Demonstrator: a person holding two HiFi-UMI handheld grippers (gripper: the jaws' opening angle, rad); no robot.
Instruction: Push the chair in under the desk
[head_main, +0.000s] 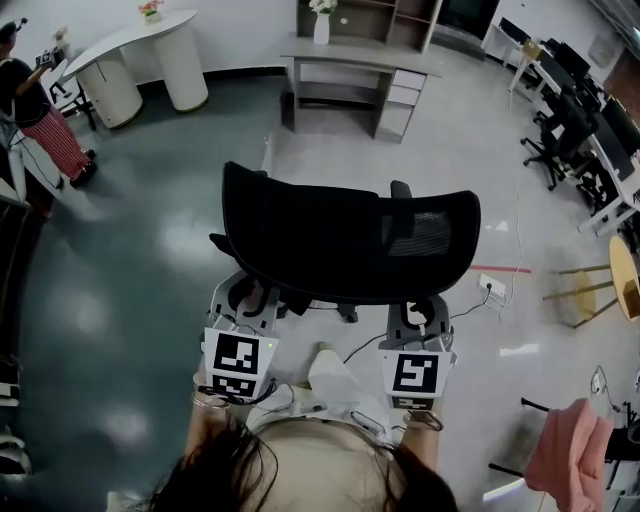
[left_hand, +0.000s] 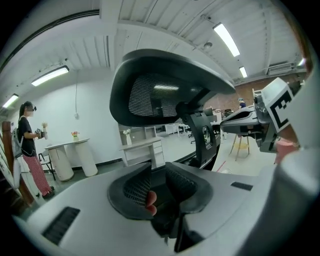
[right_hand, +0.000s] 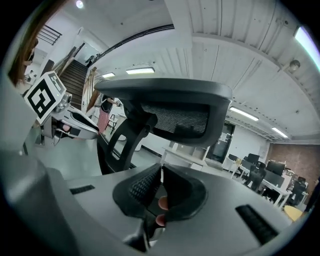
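**Chair out on open floor, well short of the bench**

Chair (head_main: 340, 240): black, mesh-backed, standing on the glossy grey floor (head_main: 130, 270) in the middle of the room, with its back turned toward the head camera and filling the centre of that view. Faces a grey bench (head_main: 350, 52) with a stack of drawers on its right side, straight ahead near the far wall. Well apart from that bench, with bare floor between; not under it.

Left claw (left_hand: 157, 172): held just behind the left end of the chair's back, low beneath the back's lower edge in the head view. Jaws parted a little, with a clear gap between the ribbed pads and nothing in that gap. In the left gripper view, the curved back and its black support post ahead, above and beyond the jaws rather than between them.

Right claw (right_hand: 161, 172): behind the right end of the back, about level with the left one. Jaws closed, pads meeting at the tips, nothing gripped. Chair's back likewise overhead in the right gripper view.

Cannot tell from any view whether either claw actually touches the chair.

Elsewhere:
- white vase (head_main: 321, 25) with flowers on the grey bench
- white bench (head_main: 140, 35) with rounded ends at the upper left, and a person (head_main: 40, 110) in a dark top and red patterned skirt beside it
- row of dark office chairs (head_main: 560, 140) at the right
- wooden stool (head_main: 585, 290) near the right edge
- pink cloth (head_main: 570, 450) at the lower right
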